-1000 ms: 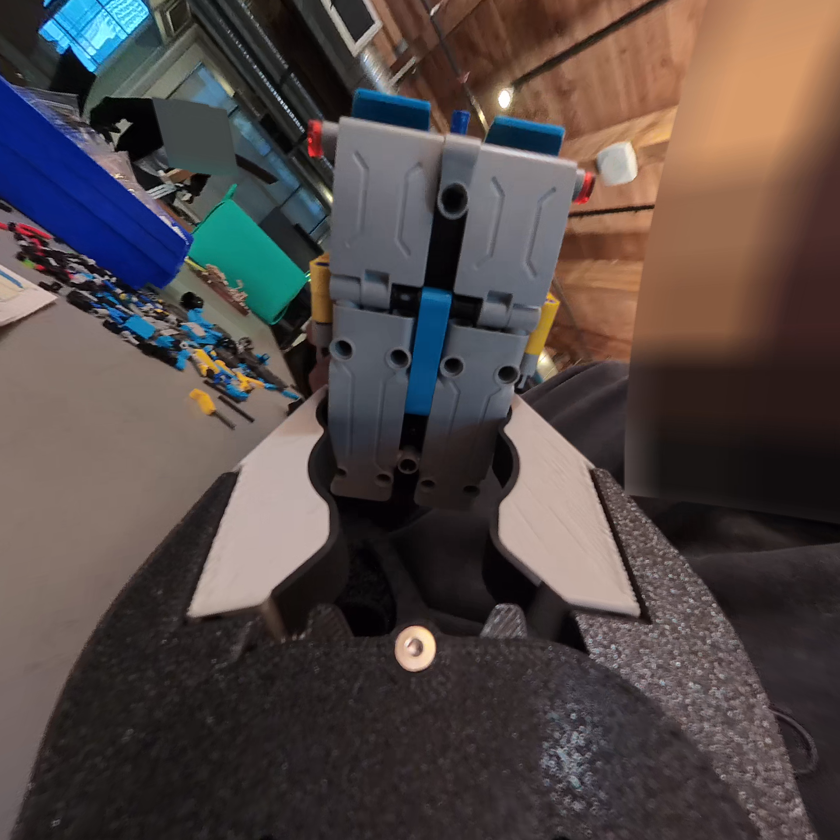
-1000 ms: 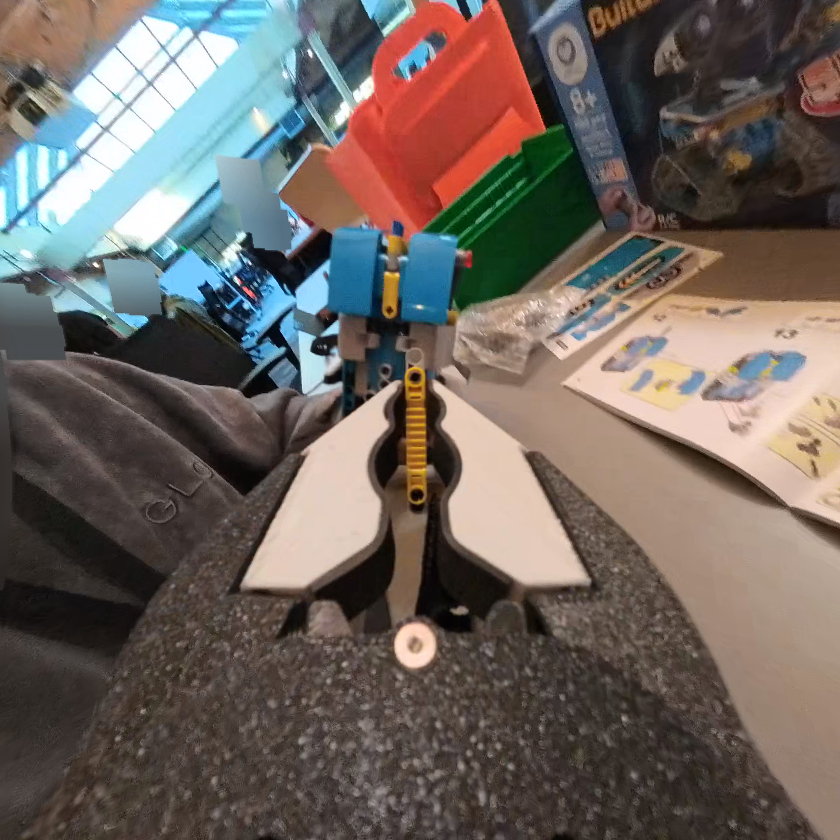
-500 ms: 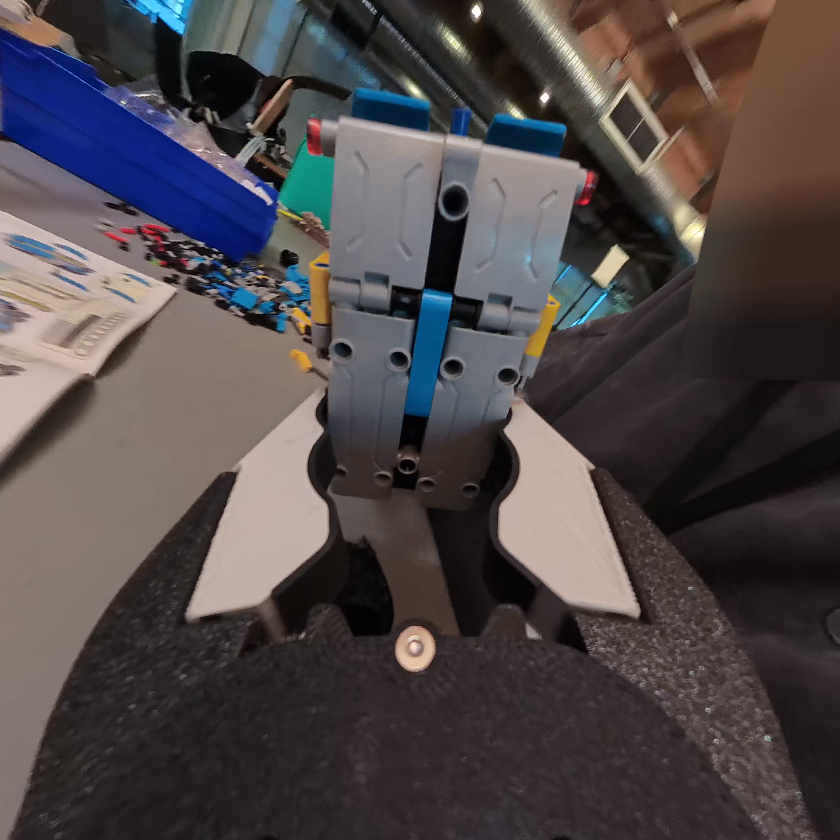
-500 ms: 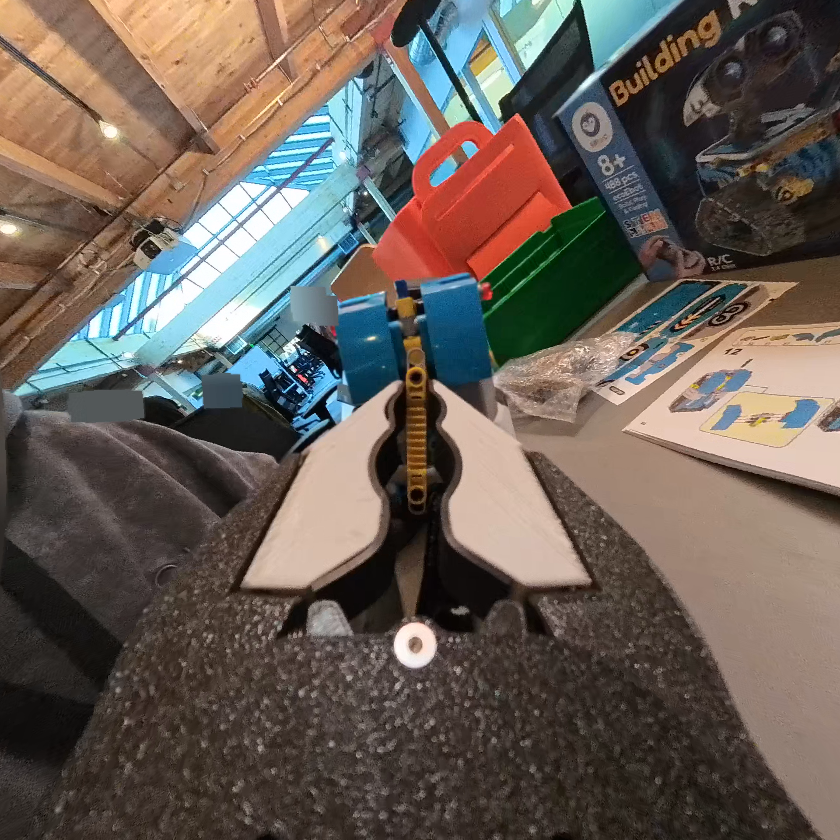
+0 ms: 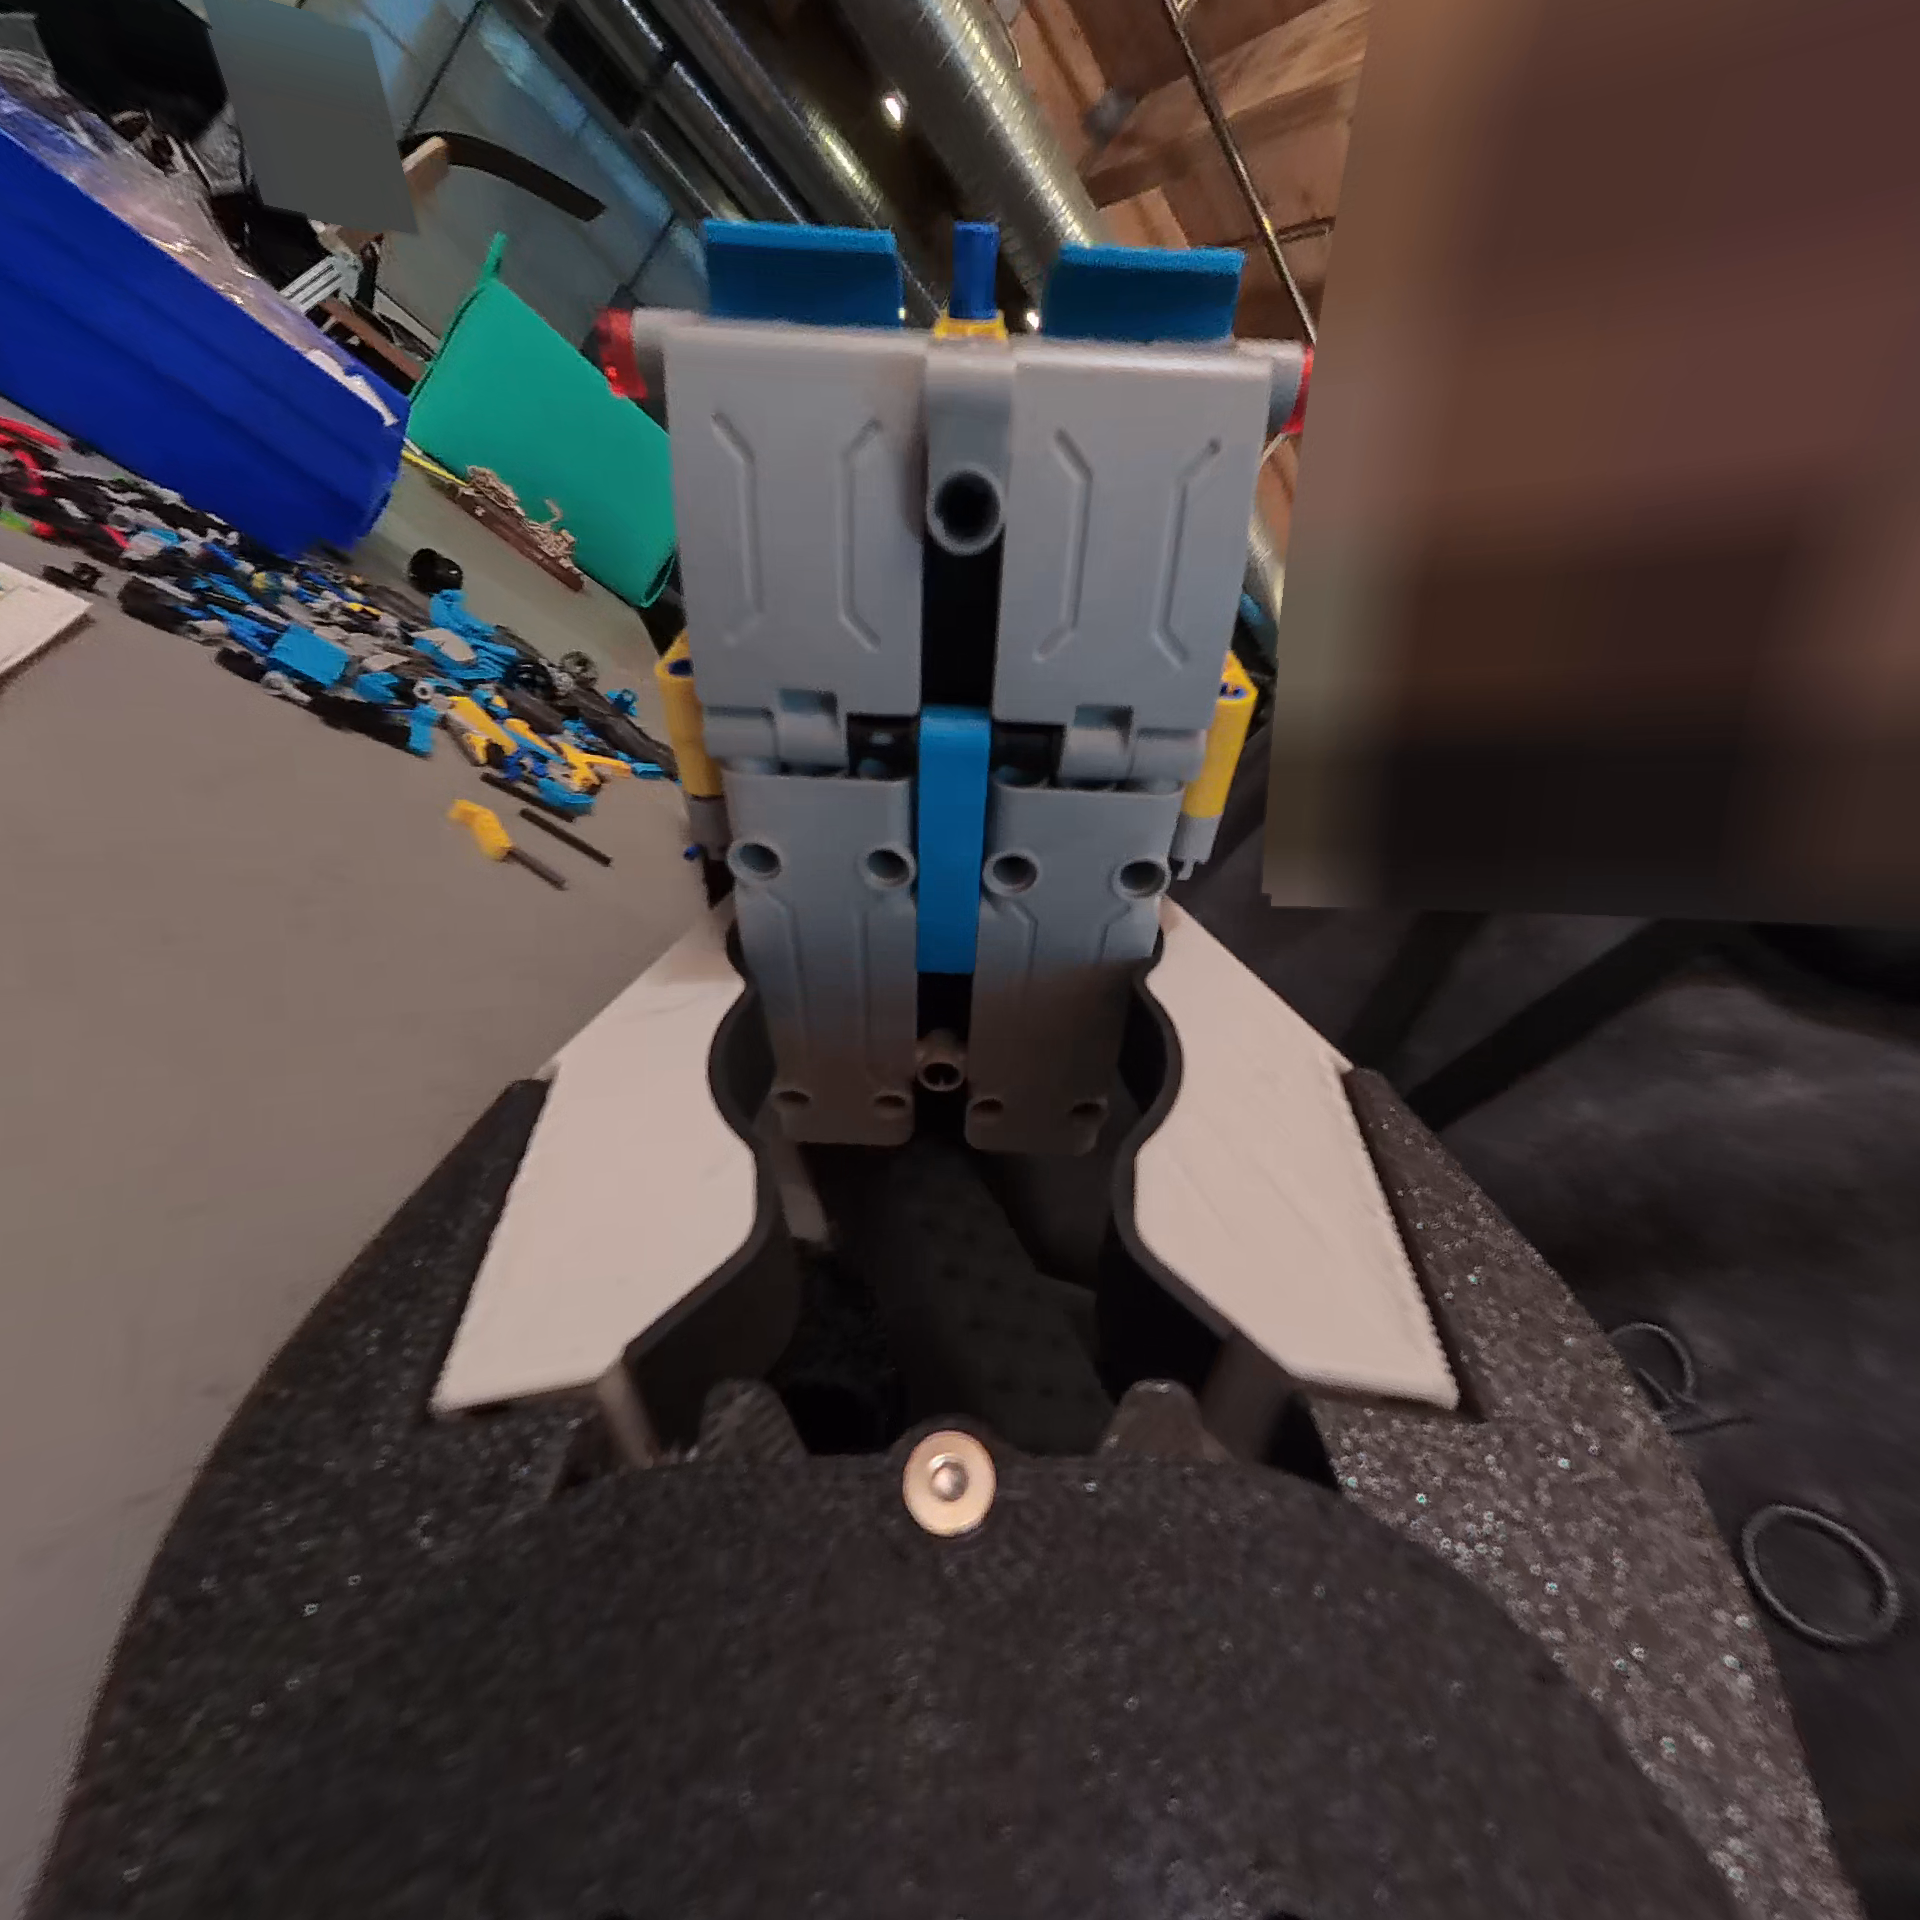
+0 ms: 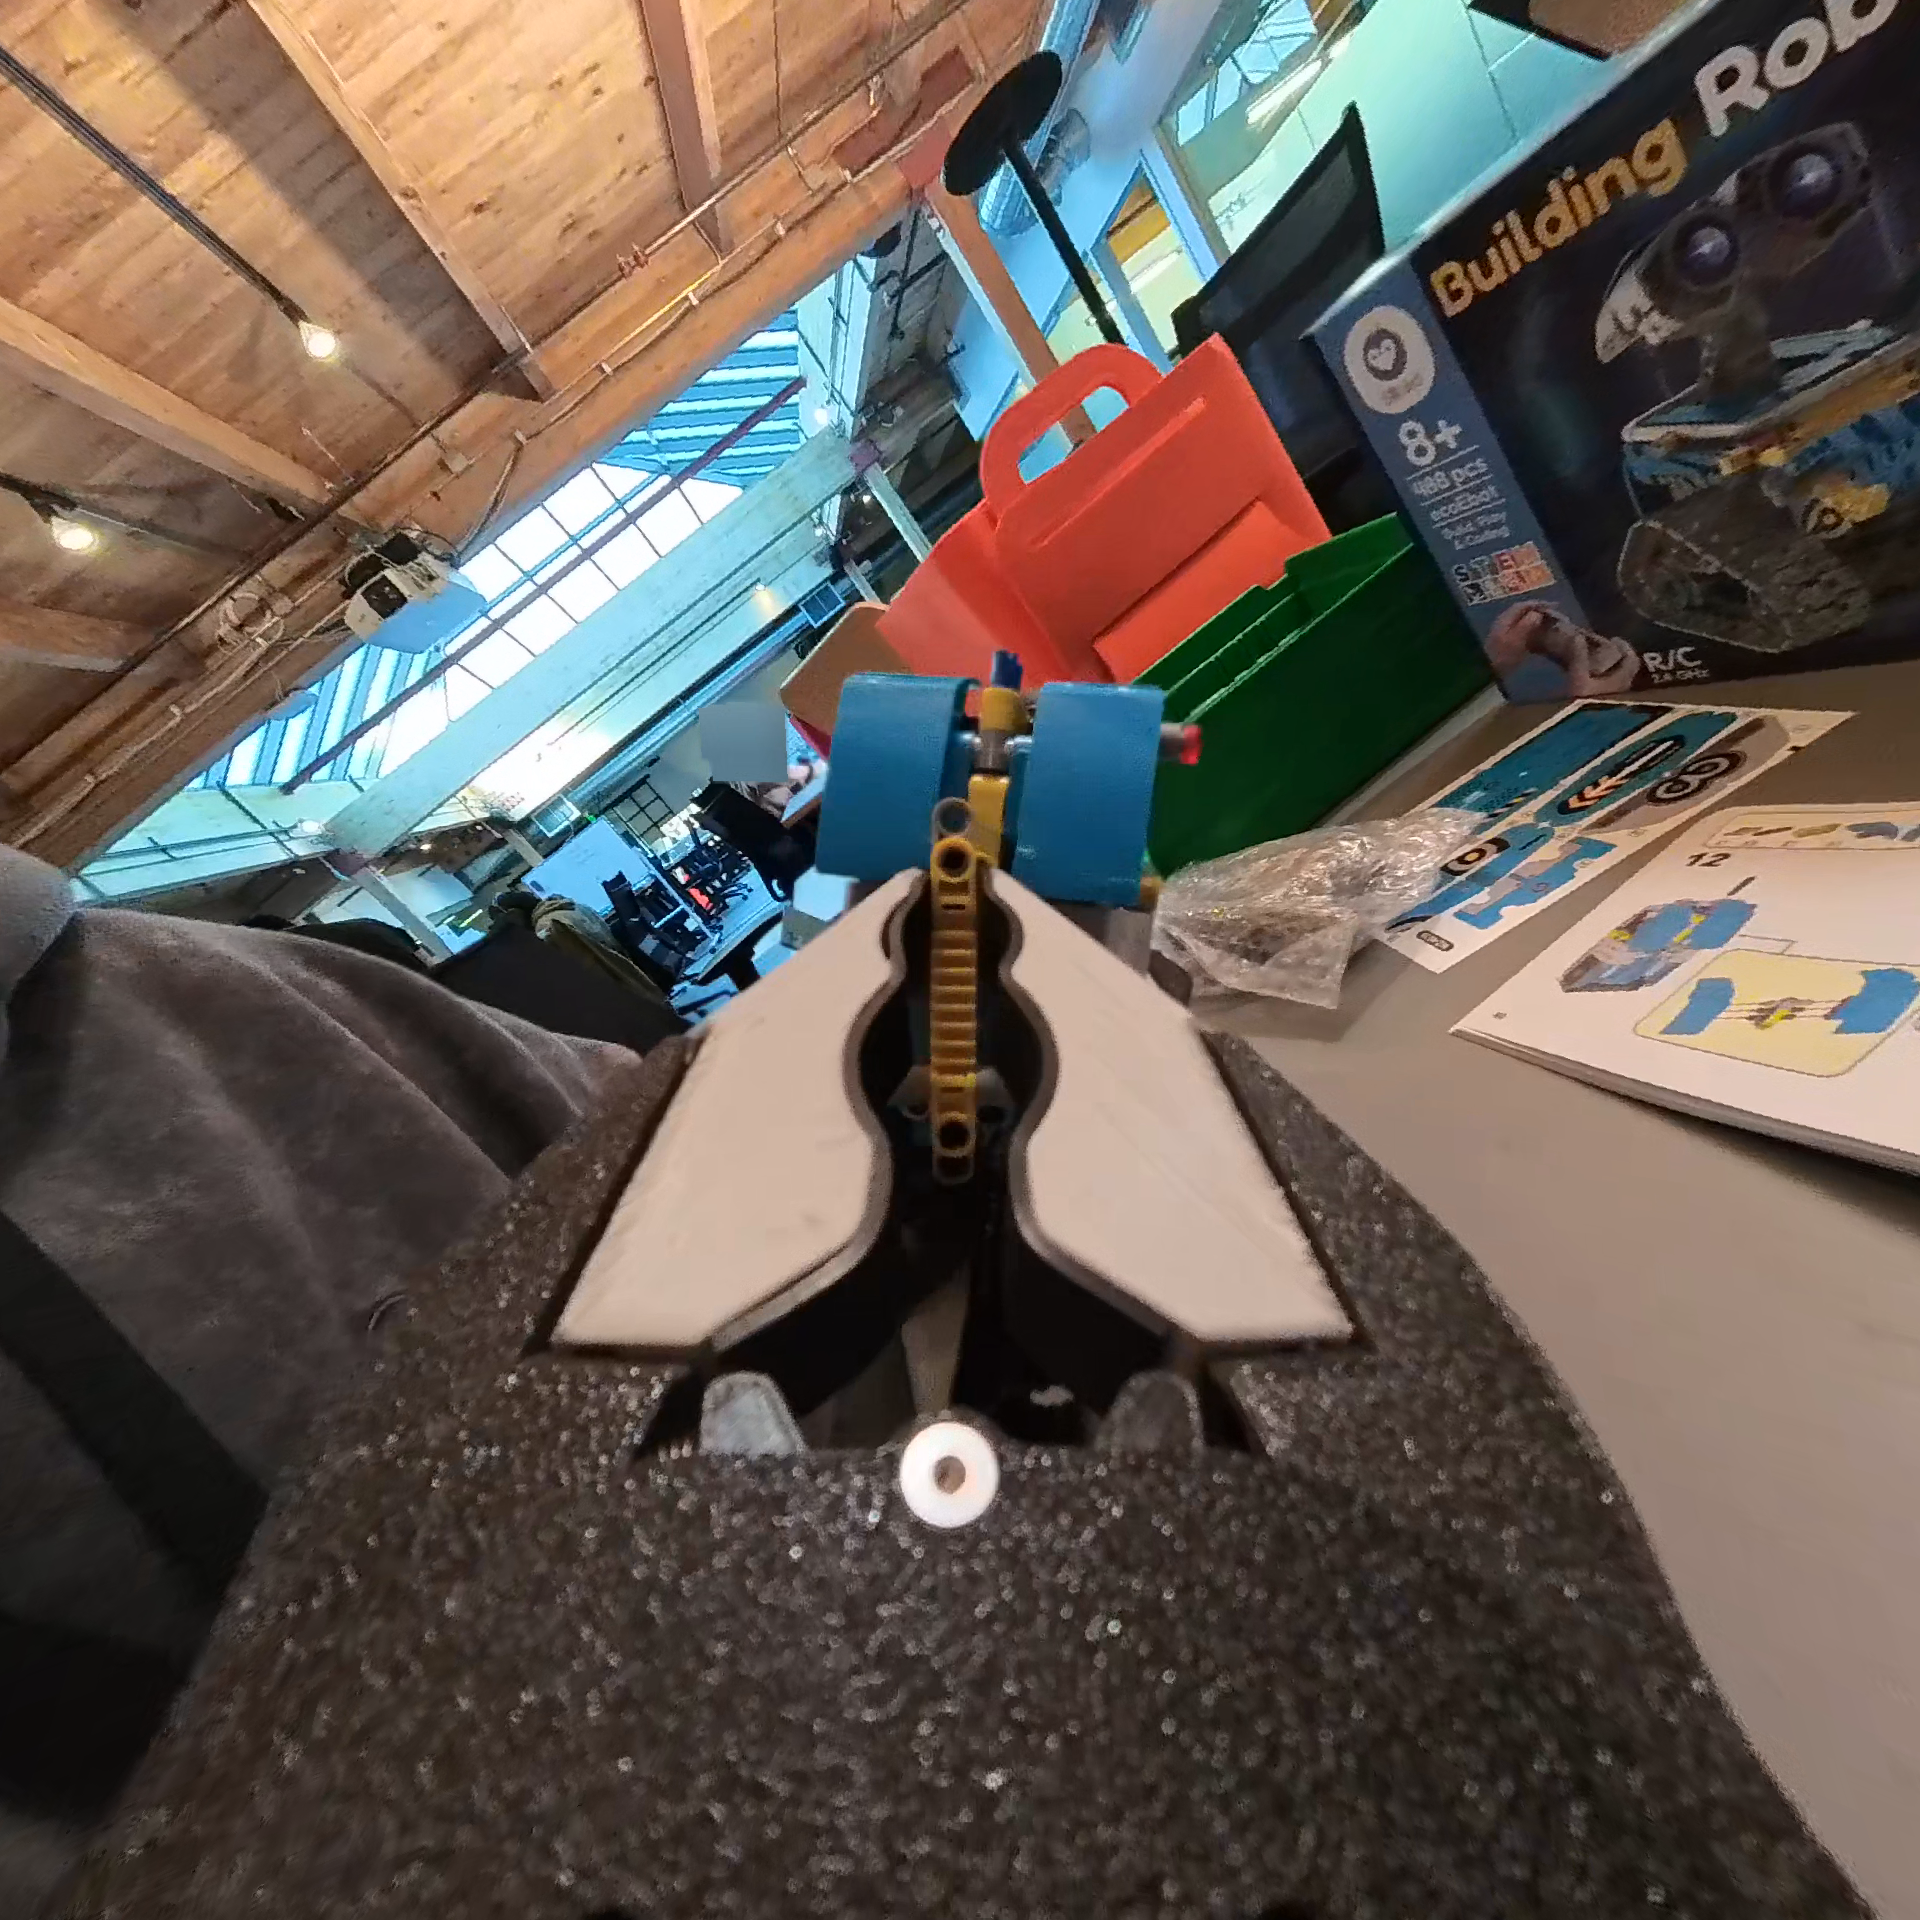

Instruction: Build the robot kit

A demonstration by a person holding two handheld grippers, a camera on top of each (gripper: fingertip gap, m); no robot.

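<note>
Tabletop (image 5: pixel 260 1039): grey, carries blue bin (image 5: pixel 156 353), box (image 6: pixel 1662 416), instruction sheets (image 6: pixel 1714 987), loose brick pile (image 5: pixel 364 665).

Brick model (image 5: pixel 961 675): grey panels, blue caps, held off tabletop, long axis running straight ahead from left claw (image 5: pixel 945 997); claw part-open, fingers clamped on model's near end.

Yellow toothed bar (image 6: pixel 954 997): lies lengthwise between right claw (image 6: pixel 954 935) fingers, nearly closed on it, far tip meeting same model's blue end (image 6: pixel 987 790).
</note>
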